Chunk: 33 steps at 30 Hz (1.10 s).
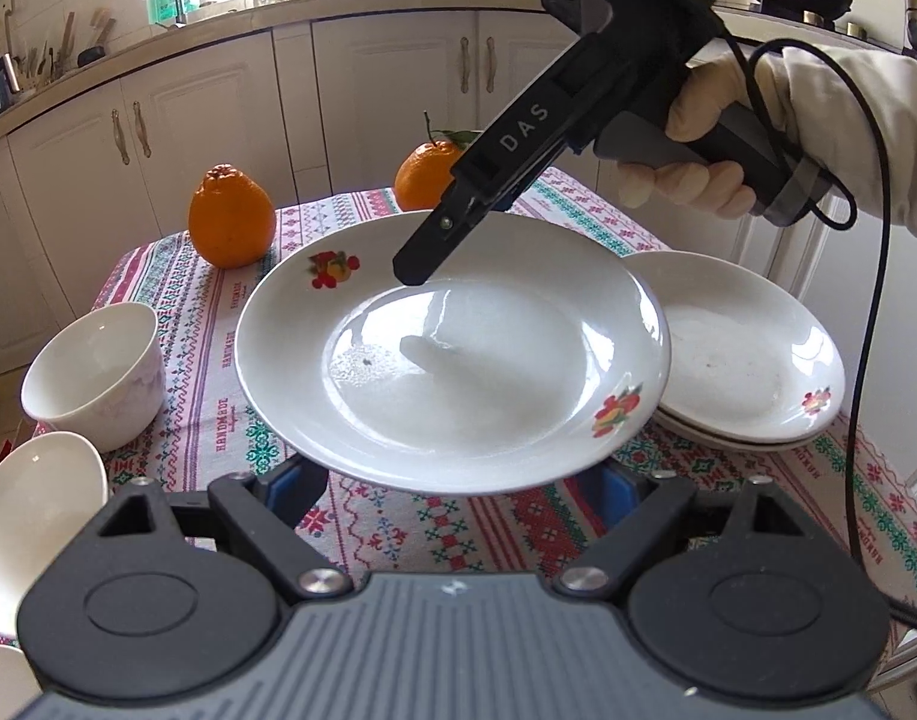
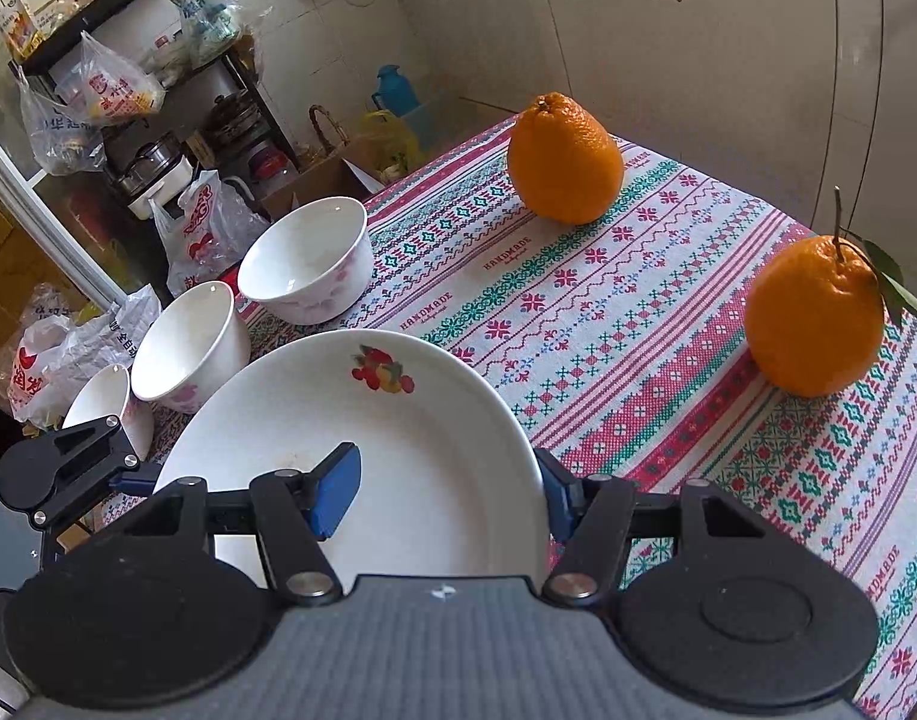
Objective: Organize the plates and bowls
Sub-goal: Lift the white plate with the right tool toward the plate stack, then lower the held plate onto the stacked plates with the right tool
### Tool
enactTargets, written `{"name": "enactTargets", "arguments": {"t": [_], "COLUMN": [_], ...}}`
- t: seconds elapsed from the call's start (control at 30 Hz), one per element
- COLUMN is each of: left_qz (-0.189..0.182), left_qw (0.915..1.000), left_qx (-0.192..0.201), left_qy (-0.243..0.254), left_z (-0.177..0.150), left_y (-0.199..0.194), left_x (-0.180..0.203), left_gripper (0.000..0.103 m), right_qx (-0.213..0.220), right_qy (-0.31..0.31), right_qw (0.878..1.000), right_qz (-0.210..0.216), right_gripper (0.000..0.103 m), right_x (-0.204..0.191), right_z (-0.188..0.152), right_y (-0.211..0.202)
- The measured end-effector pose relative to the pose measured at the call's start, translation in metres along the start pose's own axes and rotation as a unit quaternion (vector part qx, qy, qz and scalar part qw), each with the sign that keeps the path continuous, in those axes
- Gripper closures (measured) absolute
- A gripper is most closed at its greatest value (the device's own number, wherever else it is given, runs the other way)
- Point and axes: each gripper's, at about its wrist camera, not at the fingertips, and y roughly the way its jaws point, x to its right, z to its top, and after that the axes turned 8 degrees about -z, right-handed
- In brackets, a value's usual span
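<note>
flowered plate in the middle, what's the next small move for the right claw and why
Probably shut the right claw on the plate rim. Its jaws stand open astride that rim, one pad over the plate's well, the other outside it. A firm hold would let the plate go onto the plate stack.

Three plates: one lifted (image 1: 452, 360), two stacked (image 1: 752, 354) beside it. Three bowls (image 2: 308, 261) (image 2: 188, 348) (image 2: 107, 402). Two oranges (image 2: 563, 159) (image 2: 815, 318) beyond the lifted plate.
</note>
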Motion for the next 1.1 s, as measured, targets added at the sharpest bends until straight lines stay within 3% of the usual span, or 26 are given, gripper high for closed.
{"name": "enactTargets", "arguments": {"t": [0.6,1.1], "left_qz": [-0.053,-0.108], "left_qw": [0.9978,0.9911], "left_qx": [-0.005,-0.022], "left_qy": [0.040,0.074], "left_z": [0.010,0.013], "left_y": [0.004,0.016], "left_x": [0.032,0.065], "left_gripper": [0.014,0.014], "right_qx": [0.021,0.029], "right_qy": [0.037,0.088], "right_qw": [0.998,0.993], "right_qz": [-0.039,-0.072], "right_gripper": [0.036,0.035], "right_x": [0.015,0.032], "right_z": [-0.048,-0.100], "right_y": [-0.053,-0.083]}}
